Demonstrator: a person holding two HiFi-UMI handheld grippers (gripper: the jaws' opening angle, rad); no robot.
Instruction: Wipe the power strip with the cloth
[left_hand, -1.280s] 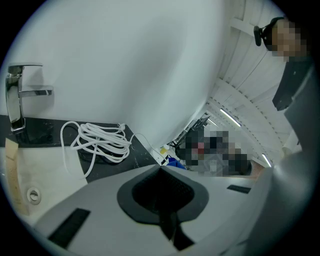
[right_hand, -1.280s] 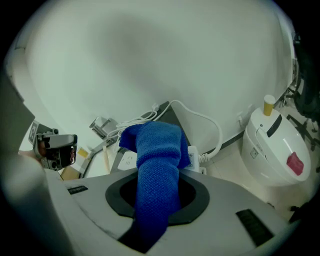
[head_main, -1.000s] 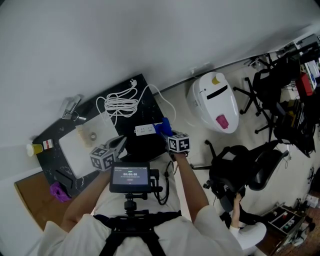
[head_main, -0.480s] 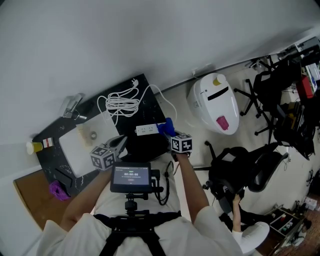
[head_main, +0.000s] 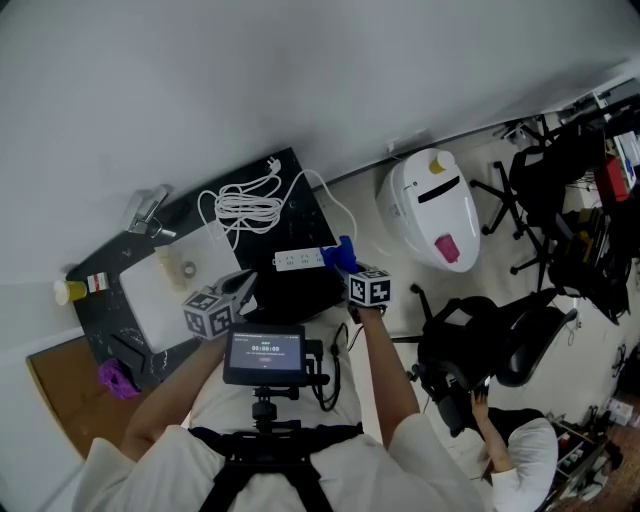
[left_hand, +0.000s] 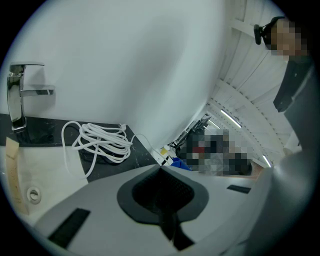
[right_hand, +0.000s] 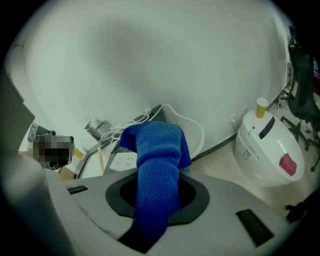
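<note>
Power strip (head_main: 300, 260) lay flat on the dark desk (head_main: 290, 165), sockets facing up. Right gripper (head_main: 347, 264) was held just right of the power strip, with its fingers clamped together on the blue cloth (head_main: 343, 250). In the right gripper view the cloth (right_hand: 159, 165) ran up between the fingers and bunched out past their tips. The bunch hung just beside the right end of the power strip (right_hand: 122, 161); contact between the two could not be confirmed. Left gripper (head_main: 240, 288) was left of the power strip and nearer the person, apart from it, fingers pressed together with nothing between them. Coiled white cable (head_main: 245, 210) lay behind the power strip, toward the wall. Faucet (head_main: 148, 212) stood well left of the power strip. White appliance (head_main: 430, 205) stood on the floor, well right of the power strip.
</note>
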